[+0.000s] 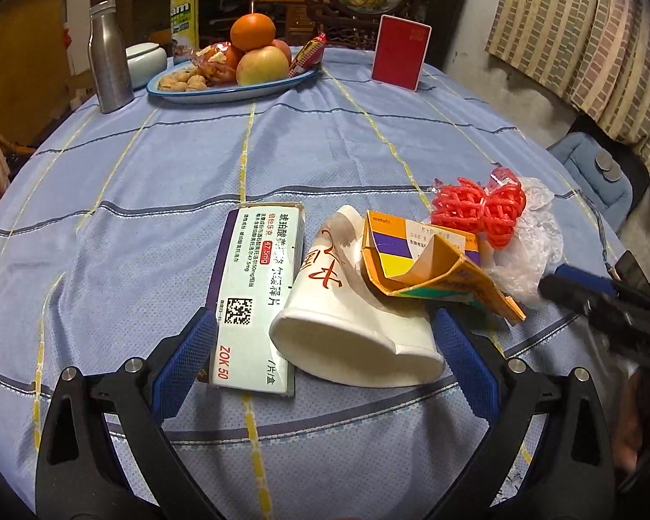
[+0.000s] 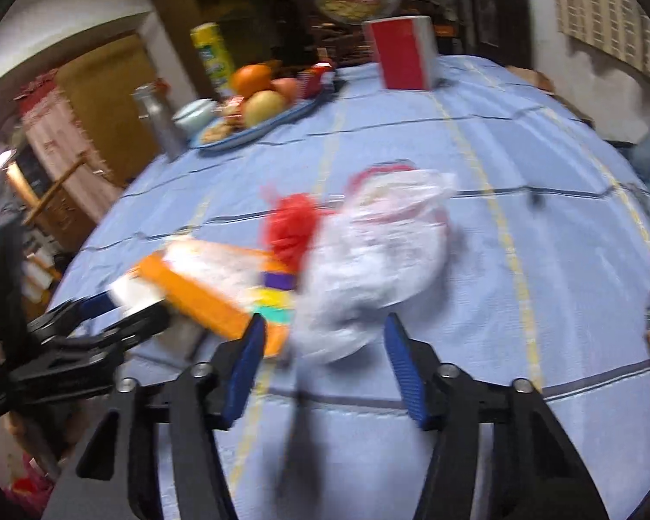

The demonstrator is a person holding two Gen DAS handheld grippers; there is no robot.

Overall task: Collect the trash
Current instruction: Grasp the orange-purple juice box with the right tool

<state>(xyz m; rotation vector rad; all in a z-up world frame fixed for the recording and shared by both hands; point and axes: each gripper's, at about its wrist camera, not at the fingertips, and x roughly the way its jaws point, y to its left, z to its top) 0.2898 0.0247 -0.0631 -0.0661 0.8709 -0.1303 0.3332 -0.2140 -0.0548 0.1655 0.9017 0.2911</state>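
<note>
Five bits of trash still lie together on the near part of the table [image 1: 108, 182]: medicine box [image 1: 255, 299], paper cup [image 1: 351, 329], orange carton [image 1: 429, 260], red net [image 1: 476, 210], plastic bag [image 2: 381, 251]. Left gripper [image 1: 325, 342] is spread around the cup. Right gripper [image 2: 325, 346] is half spread around the bag's near end, gripping nothing yet.

Far beyond the tool, a fruit plate [image 1: 221, 93], steel bottle [image 1: 108, 56] and red card [image 1: 398, 52] stand on the desk [image 1: 151, 173].

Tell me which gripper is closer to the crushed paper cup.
Left. The left gripper straddles the paper cup and the medicine box; the right gripper sits off to the side at the plastic bag.
</note>
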